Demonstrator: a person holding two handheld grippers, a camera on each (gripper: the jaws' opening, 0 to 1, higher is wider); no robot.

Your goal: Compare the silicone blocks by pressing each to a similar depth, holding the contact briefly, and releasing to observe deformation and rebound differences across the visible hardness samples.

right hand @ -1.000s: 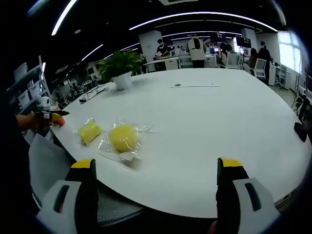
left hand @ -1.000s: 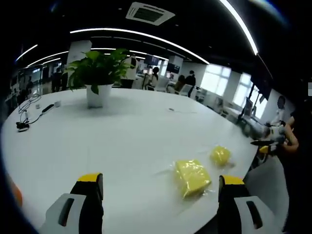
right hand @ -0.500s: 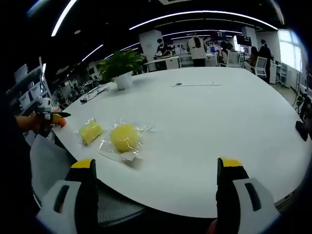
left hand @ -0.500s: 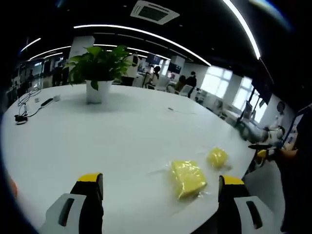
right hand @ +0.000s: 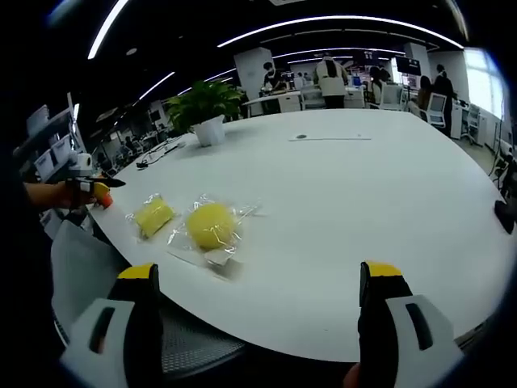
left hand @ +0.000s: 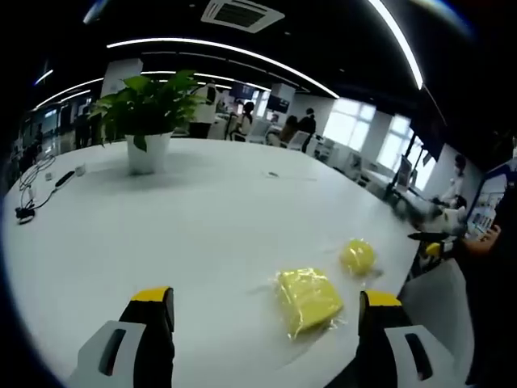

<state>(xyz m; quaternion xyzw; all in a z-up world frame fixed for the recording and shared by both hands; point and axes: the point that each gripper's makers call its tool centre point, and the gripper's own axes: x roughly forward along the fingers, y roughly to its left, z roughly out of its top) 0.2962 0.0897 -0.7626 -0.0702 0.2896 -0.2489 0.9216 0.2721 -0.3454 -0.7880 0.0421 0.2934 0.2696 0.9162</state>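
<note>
You are on the approach; no block is pressed yet. Your left gripper (left hand: 262, 339) and right gripper (right hand: 262, 323) both hang over the white table (right hand: 363, 194), jaws wide and empty. The square block (left hand: 307, 297) and round block (left hand: 357, 256) lie bagged at lower right. Next, I judge, lower onto one.

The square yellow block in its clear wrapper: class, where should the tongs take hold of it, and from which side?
Probably across the two opposite flat sides of the square yellow block, coming down from above. It lies flat on the white table, so its sides are the only faces open to both jaws. Keep clear of the loose clear wrapper, which would likely slip, and of the round yellow block lying apart beside it.
</note>
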